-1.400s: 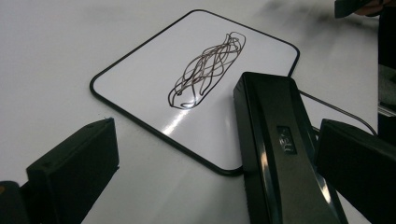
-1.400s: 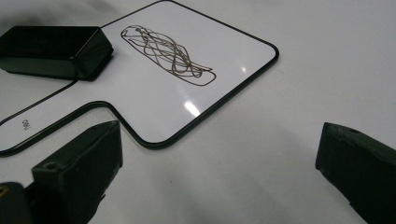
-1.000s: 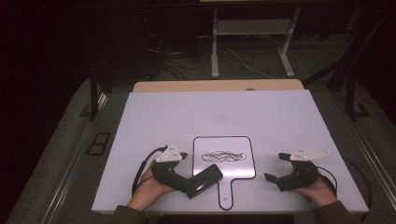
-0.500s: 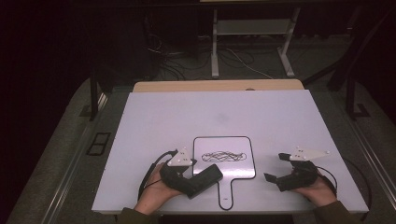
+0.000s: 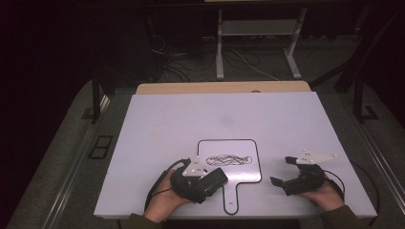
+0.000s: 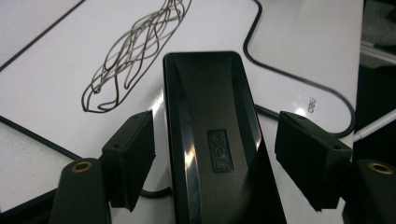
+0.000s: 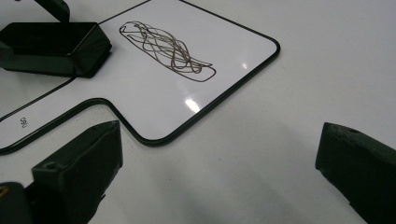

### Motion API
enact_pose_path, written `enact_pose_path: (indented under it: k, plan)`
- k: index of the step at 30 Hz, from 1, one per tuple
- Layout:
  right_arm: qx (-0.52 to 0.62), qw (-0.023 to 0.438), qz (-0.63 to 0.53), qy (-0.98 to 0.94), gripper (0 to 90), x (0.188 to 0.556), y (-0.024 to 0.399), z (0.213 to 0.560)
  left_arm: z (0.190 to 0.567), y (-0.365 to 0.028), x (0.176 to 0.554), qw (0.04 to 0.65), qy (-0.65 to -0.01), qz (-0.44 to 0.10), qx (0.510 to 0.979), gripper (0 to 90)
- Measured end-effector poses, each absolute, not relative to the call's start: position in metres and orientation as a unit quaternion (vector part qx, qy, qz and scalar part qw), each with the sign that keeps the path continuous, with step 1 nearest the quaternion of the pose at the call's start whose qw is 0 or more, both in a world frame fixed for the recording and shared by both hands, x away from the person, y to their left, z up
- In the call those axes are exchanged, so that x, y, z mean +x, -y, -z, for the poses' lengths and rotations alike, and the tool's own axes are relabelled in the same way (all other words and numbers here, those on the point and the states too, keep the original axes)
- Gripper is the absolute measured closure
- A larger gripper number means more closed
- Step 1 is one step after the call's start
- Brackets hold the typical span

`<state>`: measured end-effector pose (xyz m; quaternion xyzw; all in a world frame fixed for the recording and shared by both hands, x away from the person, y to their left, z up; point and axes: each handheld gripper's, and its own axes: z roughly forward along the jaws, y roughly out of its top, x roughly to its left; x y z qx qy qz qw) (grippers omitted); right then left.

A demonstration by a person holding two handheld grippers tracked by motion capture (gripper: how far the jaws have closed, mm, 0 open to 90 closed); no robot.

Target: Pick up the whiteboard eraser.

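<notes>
Dark room behind the white table; cables and stand legs back there are hard to make out. Your forearms are cut off at the bottom edge of the high view.

Eraser: black, glossy, oblong block w/ a small embossed logo I can't read; its near end is cut off in the left gripper view. It sits at the lower-left corner of the small whiteboard, just beside the scribble. Long axis runs along your left gripper, pointing toward the scribble.

Left gripper: jaws have just been closing, eraser between them. A gap shows at both pads, so no grip yet.

Right gripper: jaws wide, nothing in them, on the table right of the whiteboard.
</notes>
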<state>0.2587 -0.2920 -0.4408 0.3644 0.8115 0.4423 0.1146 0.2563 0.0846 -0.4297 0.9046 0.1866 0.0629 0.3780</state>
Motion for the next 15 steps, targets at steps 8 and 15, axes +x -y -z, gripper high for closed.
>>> enact_pose_path:
  k: [8, 15]
  plan:
    - [0.365, 0.114, -0.441, -0.812, 0.0, 0.2589, 0.2921, 0.4410, 0.4317, -0.0835, 0.2556, 0.361, -0.185, -0.066, 0.912, 33.1]
    - [0.366, 0.115, -0.441, -0.812, 0.0, 0.2591, 0.2921, 0.4415, 0.4321, -0.0821, 0.2548, 0.358, -0.187, -0.066, 0.912, 35.6]
